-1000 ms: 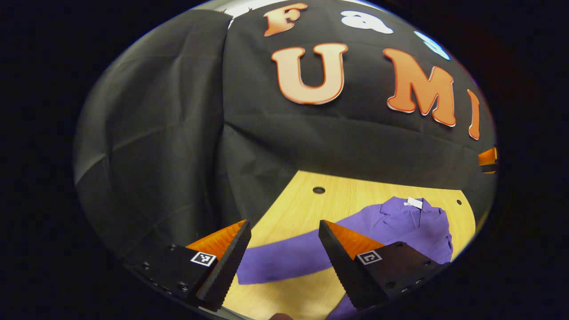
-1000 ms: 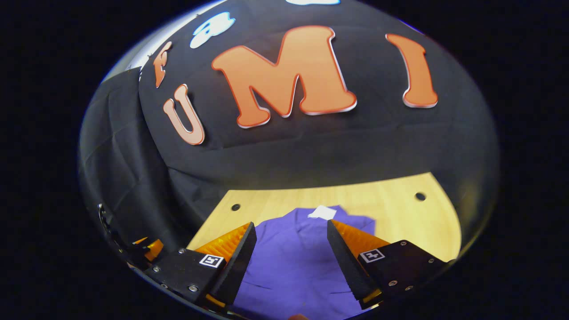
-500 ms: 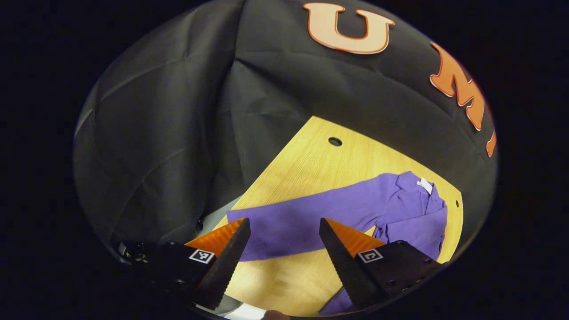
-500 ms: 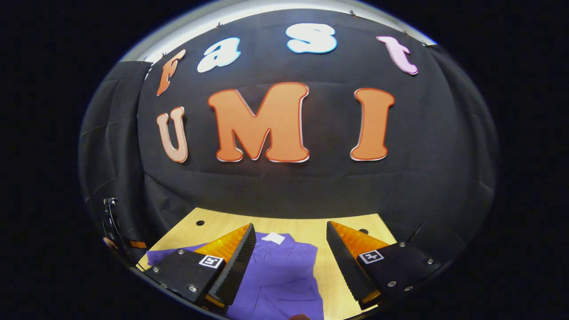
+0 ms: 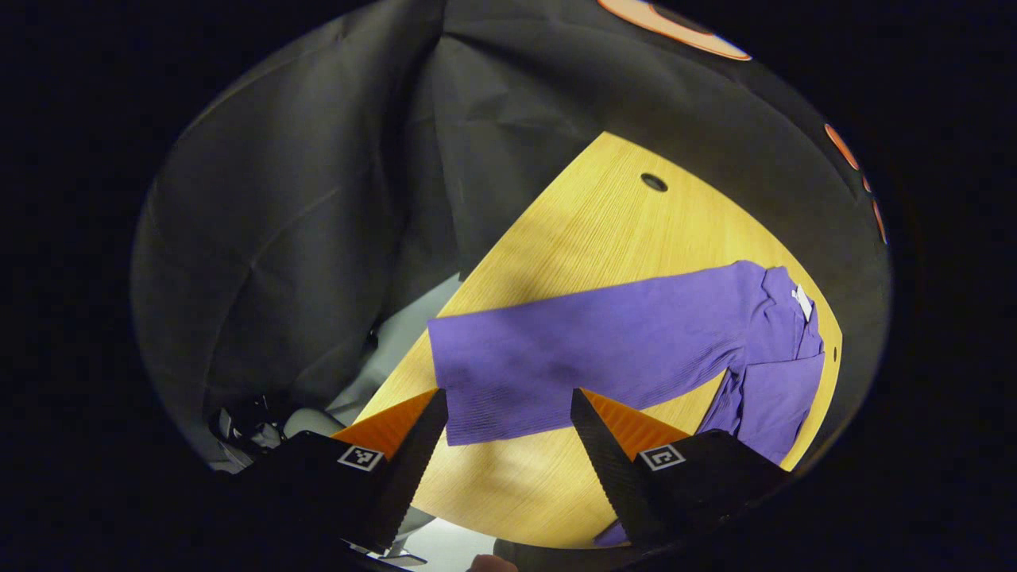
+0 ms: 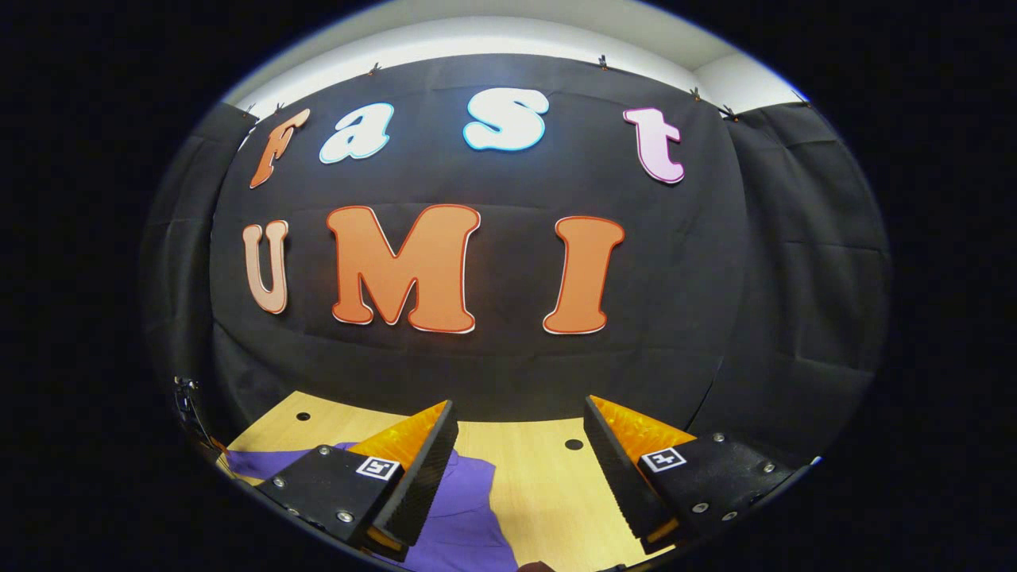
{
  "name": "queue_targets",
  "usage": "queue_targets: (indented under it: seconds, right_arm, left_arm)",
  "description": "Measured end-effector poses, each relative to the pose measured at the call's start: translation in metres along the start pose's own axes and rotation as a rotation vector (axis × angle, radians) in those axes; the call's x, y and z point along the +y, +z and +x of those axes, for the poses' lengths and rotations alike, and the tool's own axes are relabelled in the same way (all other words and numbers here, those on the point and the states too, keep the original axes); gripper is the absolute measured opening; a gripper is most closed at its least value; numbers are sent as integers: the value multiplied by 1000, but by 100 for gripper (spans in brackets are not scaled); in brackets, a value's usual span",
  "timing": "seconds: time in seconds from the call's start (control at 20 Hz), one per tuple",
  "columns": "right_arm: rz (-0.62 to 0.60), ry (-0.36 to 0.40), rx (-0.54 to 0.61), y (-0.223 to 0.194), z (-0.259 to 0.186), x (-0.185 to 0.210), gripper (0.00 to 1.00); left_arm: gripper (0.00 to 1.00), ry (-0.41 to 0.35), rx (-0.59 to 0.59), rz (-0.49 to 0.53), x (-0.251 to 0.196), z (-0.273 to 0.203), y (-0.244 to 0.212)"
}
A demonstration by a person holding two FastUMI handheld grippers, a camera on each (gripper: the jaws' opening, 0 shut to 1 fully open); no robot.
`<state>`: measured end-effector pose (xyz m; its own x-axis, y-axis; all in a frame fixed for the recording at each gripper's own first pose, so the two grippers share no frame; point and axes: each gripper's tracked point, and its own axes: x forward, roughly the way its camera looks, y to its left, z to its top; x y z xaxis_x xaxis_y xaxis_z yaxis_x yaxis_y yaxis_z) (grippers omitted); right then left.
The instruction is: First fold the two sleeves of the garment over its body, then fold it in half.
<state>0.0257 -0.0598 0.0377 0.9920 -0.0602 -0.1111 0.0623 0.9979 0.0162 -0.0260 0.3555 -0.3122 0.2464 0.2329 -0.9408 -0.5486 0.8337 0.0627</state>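
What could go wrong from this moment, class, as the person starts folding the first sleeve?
1. The purple sleeve ends near the wooden table edge; a clumsy pinch could push its cuff off the side.
2. The open left gripper may pinch only a little cloth at the cuff, so the sleeve might slip out partway through the fold.
3. The open right gripper points mostly at the booth wall, so it may be poorly placed to steady the garment body.

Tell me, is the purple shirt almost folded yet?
Not yet. Nothing looks folded: the purple shirt has one sleeve stretched flat across the table. The left gripper hangs open near that sleeve's cuff; the right gripper is open too. Both sleeve folds and the half fold remain.
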Motion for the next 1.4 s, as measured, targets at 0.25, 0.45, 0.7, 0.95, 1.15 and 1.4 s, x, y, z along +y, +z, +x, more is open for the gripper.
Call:
queue_targets:
  seconds: [0.25,0.45,0.7,0.95,1.15,1.4]
  right_arm:
    - [-94,-25,-8,6,-6,-4,94]
    - [-144,-16,6,2,-14,-3,95]
    - [-122,5,31,-5,-15,0,94]
    - [-105,-8,41,-12,-13,-10,94]
    - [-72,5,56,-21,-11,-12,94]
    - [-58,21,59,-19,-12,-8,94]
  left_arm:
    - [100,1,113,-46,10,28,-15]
    - [100,10,164,-45,13,53,-14]
    - [97,65,216,-7,18,65,-12]
    - [38,43,234,11,-4,66,-8]
    - [10,43,223,36,-10,59,-7]
    - [9,19,143,145,-37,22,13]
